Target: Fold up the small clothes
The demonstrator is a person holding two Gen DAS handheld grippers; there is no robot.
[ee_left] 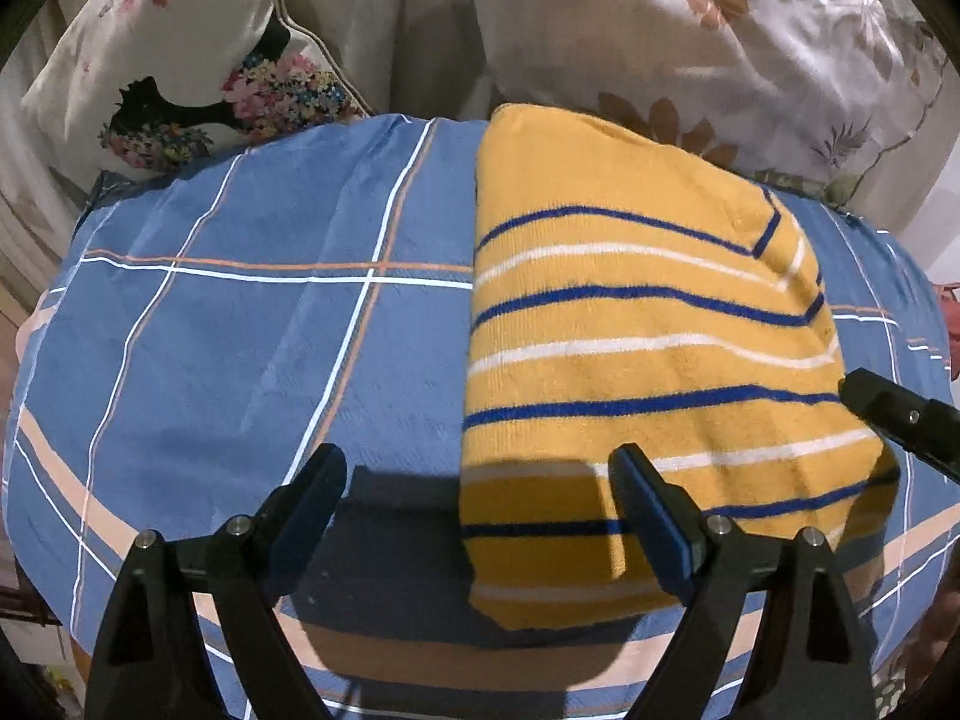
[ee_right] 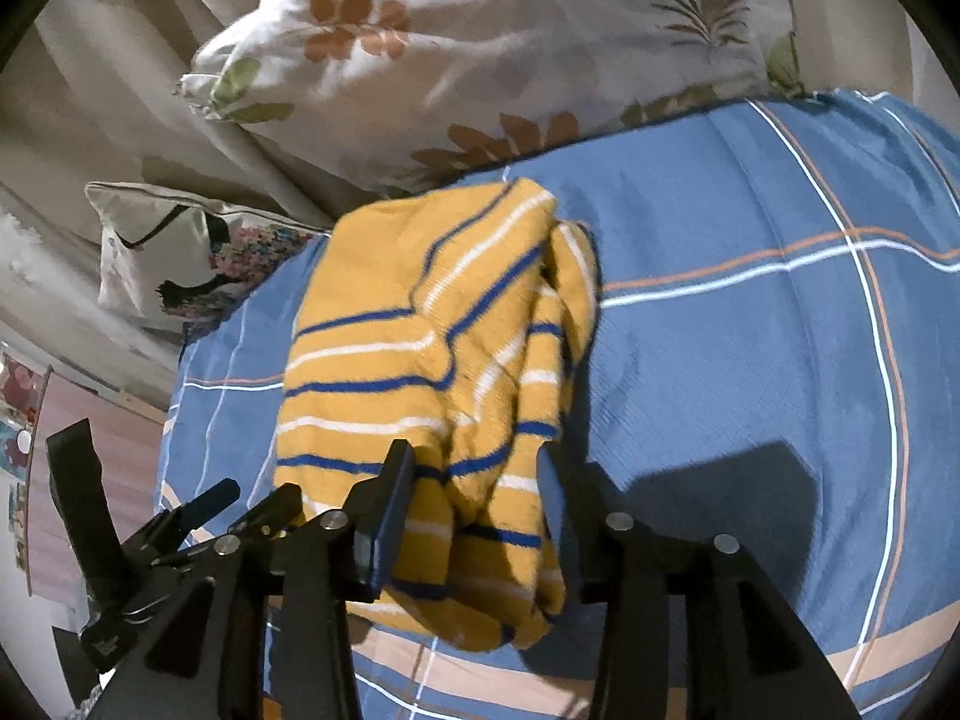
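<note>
Looks mostly done to me: the yellow striped sweater (ee_left: 648,324) is already a narrow folded bundle lying on the blue plaid bedspread (ee_left: 240,324), toward its pillow-side edge. Left gripper (ee_left: 480,480) is wide open over the sweater's near left edge, holding nothing. Right gripper (ee_right: 474,468) straddles the bunched right edge, jaws parted, not clamped. Probably one last fold or tidy-up left.

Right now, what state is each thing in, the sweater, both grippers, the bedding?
Sweater: folded into a narrow stack, lying on the bedspread, layered edges bunched on its right side.
Left gripper: open, holding nothing, over the sweater's near left edge.
Right gripper: open, its fingers straddling the sweater's near end, not clamped.
Bedspread: spread out, lightly creased.
Pillows: propped at the bed's far end.
</note>
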